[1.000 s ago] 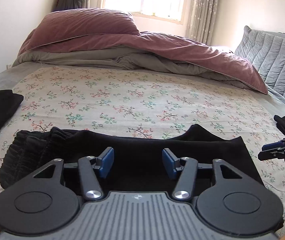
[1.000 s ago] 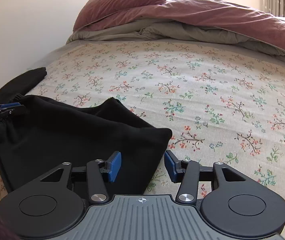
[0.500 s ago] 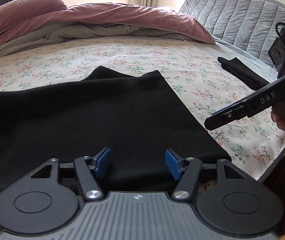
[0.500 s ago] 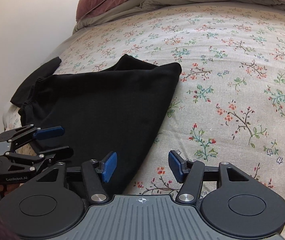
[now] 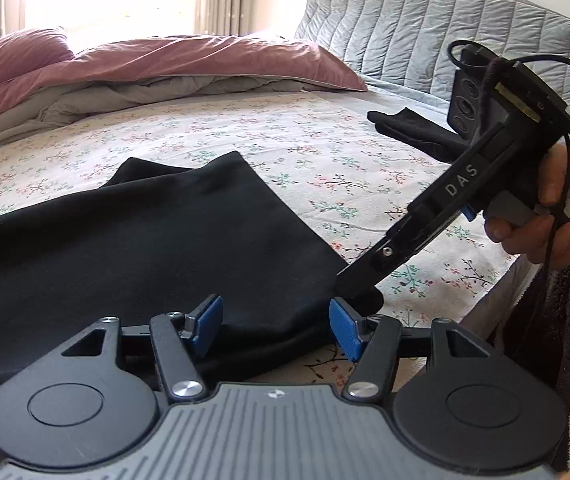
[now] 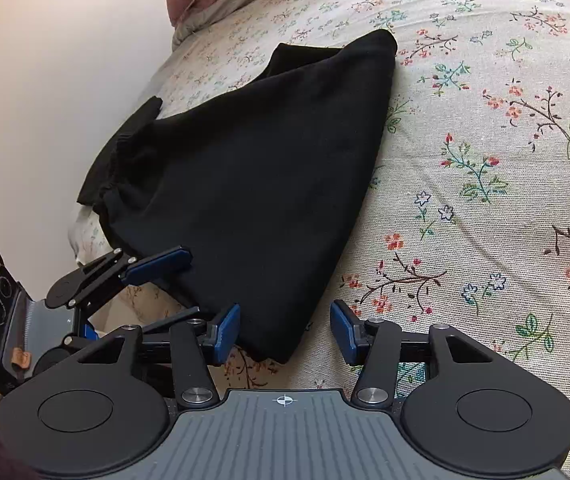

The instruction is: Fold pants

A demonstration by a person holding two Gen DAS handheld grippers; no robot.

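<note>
Black pants point(image 5: 133, 240) lie folded on the floral bedsheet point(image 5: 285, 148), their near corner at the bed's front edge; they also show in the right wrist view point(image 6: 261, 184). My left gripper point(image 5: 275, 326) is open, its blue pads either side of the pants' near hem. My right gripper point(image 6: 285, 332) is open, its jaws straddling the pants' near corner. In the left wrist view the right gripper point(image 5: 365, 276) reaches down onto that same corner. In the right wrist view the left gripper point(image 6: 157, 272) sits open at the pants' left edge.
A pink and grey duvet point(image 5: 157, 76) is heaped at the back. A grey quilted headboard point(image 5: 425, 32) stands at the right. Another black garment point(image 5: 409, 128) lies near it. A wall point(image 6: 45, 80) runs along the bed's left side.
Both grippers have moved in toward the pants' near right corner and dropped lower. The right gripper now touches the corner. Both stay open.
</note>
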